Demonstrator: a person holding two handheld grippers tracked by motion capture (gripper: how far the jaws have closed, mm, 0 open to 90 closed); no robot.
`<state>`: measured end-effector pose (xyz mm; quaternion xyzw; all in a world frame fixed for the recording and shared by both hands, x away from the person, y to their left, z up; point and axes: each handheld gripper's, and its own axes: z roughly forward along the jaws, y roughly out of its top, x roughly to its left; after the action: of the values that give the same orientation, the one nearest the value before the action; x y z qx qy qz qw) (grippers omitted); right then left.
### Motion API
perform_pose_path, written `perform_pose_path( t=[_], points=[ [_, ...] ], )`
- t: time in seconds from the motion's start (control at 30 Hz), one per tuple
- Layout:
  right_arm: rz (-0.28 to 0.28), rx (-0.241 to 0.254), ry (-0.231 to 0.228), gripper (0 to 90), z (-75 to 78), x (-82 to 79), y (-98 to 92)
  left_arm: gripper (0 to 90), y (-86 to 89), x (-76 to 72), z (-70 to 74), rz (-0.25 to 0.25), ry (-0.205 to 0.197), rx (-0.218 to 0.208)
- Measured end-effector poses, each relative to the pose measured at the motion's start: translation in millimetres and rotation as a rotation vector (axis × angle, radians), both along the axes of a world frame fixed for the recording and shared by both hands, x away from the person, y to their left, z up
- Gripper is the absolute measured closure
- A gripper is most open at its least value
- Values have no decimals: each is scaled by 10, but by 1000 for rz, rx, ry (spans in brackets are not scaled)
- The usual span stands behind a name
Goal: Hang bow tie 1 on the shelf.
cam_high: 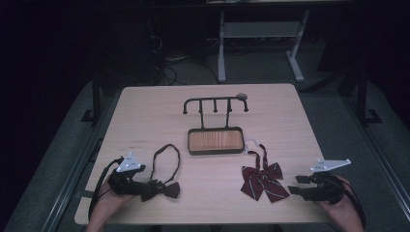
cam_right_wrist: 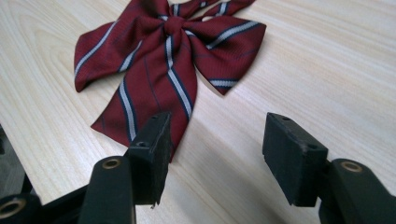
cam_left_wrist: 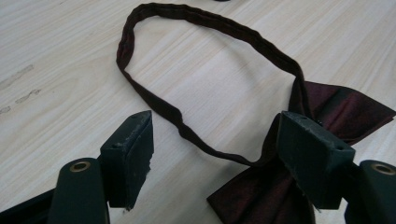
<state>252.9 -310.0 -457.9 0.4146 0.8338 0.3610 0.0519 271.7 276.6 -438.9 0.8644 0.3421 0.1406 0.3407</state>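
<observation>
left hand-held gripper (cam_high: 153, 186): near-left of the bench (cam_high: 145, 111), lying low. Jaws spread wide, nothing clamped. In the left gripper view (cam_left_wrist: 215, 154) one jaw stands over the dark bow tie's wing, the other over bare wood; strap runs between them, pads not pressing on it.
dark bow tie (cam_high: 164, 188): flat on the bench at the left gripper's tip. Dark maroon, plain. Its neck strap (cam_left_wrist: 187, 70) forms a closed loop lying on the wood, reaching toward the bench middle.
right hand-held gripper (cam_high: 293, 184): near-right of the bench, jaws pointing toward the striped bow. Jaws wide apart, empty. In the right gripper view (cam_right_wrist: 215, 149) one jaw sits just at the bow's lower tail; can't tell if it touches.
striped bow tie (cam_high: 263, 180): red with white and navy stripes, flat on the bench just beside the right gripper's tips. Thin strap runs from it toward the tray.
tray (cam_high: 215, 141): wood-bottomed, dark rim, bench centre, between the two ties and farther back.
rack (cam_high: 215, 102): dark bar with hooks, standing just behind the tray.
hands: one on each gripper, entering from the near edge.
</observation>
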Motion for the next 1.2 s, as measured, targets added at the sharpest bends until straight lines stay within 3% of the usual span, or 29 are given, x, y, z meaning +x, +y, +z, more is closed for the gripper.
perform_pose_path(
  t=[0.57, 0.97, 1.2],
  points=[
    [73, -35, -5, 427, 229, 134, 209, 278, -30, -9, -3, -20, -6, 3],
    [144, -100, 13, 439, 440, 381, 439, 279, -37, -29, 12, -29, -17, 7],
    [163, -104, 35, 446, 507, 476, 502, 279, -27, -35, 10, -21, -16, 5]
  ],
)
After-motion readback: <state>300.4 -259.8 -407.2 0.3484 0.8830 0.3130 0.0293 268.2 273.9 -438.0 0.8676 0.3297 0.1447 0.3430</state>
